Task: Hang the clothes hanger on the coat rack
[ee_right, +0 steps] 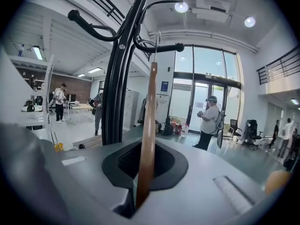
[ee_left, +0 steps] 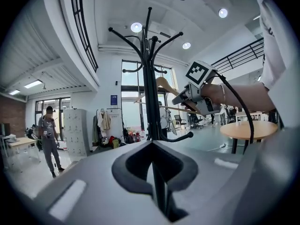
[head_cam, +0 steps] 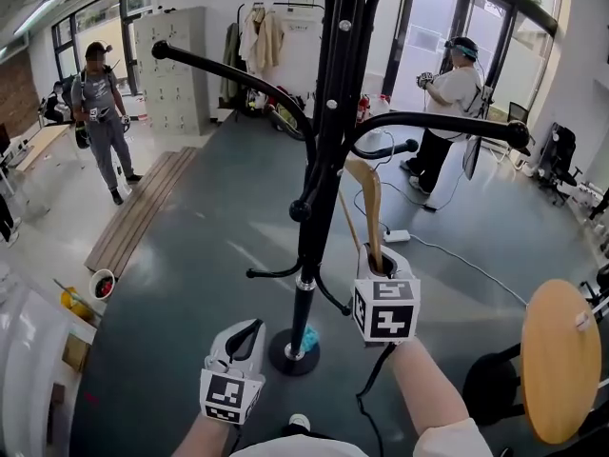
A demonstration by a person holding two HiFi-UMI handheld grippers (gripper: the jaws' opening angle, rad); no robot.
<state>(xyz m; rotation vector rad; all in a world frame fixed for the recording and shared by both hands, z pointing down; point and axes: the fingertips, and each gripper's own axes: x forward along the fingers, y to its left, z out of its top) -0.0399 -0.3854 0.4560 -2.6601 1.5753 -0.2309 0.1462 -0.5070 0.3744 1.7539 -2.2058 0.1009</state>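
Left gripper (head_cam: 249, 331), jaws together and empty, hangs beside the coat rack (head_cam: 319, 160). Right gripper (head_cam: 379, 260) clamps the wooden hanger (head_cam: 371, 208) upright, hook close by a rack arm (ee_right: 168, 47). Round table (head_cam: 557, 360) stands farther right.

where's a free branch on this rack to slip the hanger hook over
Both long branches are bare: the upper left branch and the right branch. It's crowded by the pole, where the hanger in the right tool sits.
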